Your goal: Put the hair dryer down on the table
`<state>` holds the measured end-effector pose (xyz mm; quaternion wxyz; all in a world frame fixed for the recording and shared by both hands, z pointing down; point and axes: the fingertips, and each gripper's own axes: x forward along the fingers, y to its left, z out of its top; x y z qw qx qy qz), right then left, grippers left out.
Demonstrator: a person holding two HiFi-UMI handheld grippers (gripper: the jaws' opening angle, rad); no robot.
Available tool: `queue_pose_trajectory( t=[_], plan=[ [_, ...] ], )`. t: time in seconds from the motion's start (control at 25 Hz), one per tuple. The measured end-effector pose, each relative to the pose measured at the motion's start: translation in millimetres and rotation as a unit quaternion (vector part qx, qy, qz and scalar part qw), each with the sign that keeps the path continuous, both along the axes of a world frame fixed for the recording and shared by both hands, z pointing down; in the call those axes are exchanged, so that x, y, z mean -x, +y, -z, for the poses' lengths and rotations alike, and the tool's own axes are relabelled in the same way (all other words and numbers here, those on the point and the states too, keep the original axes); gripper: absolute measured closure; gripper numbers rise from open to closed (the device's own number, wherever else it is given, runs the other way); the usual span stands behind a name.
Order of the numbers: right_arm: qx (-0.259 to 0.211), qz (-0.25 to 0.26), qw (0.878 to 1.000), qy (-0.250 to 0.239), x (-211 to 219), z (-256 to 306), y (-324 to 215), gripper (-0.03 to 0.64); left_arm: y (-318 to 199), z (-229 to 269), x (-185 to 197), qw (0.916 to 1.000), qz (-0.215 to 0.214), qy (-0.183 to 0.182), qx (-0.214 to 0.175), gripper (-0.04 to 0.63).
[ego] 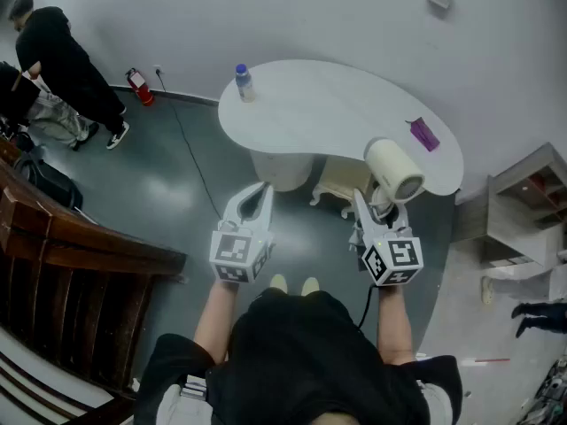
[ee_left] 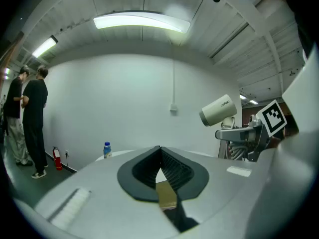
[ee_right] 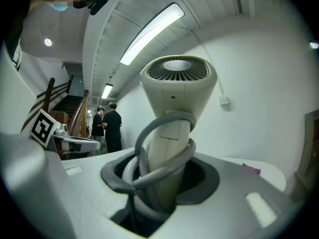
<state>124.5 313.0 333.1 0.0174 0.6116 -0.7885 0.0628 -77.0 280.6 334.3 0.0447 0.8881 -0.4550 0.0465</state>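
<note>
So the right gripper [ee_right: 162, 178] is clamped on the hair dryer [ee_right: 177, 88] by its handle, jaws fairly wide since the handle has the grey cord [ee_right: 149, 148] looped round it. The dryer stands upright in the grip with its vented back end facing the camera. From the head view it's up in the air right of centre, over the near edge of the white curved table [ego: 319, 104], not resting on it. The left gripper [ego: 257, 197] sits lower centre-left with its jaws pressed together and nothing between them. On the table there's a small bottle [ego: 244, 82] at the left end and a purple thing [ego: 423, 134] at the right. A person in black [ego: 66, 65] stands upper left, near a red fire extinguisher [ego: 137, 87].
</note>
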Motion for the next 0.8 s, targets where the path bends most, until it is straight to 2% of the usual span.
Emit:
queue_pose_trajectory(
  t=[0.28, 0.8],
  plan=[
    [0.007, 0.004, 1.0, -0.013, 14, -2, -10, 0.425, -8, -6, 10, 1.0, -0.006, -0.003, 0.005, 0.588],
    [0.016, -0.003, 1.0, -0.007, 59, -8, -31, 0.423, -31, -14, 52, 0.9999, -0.016, 0.0, 0.005, 0.589]
  ],
)
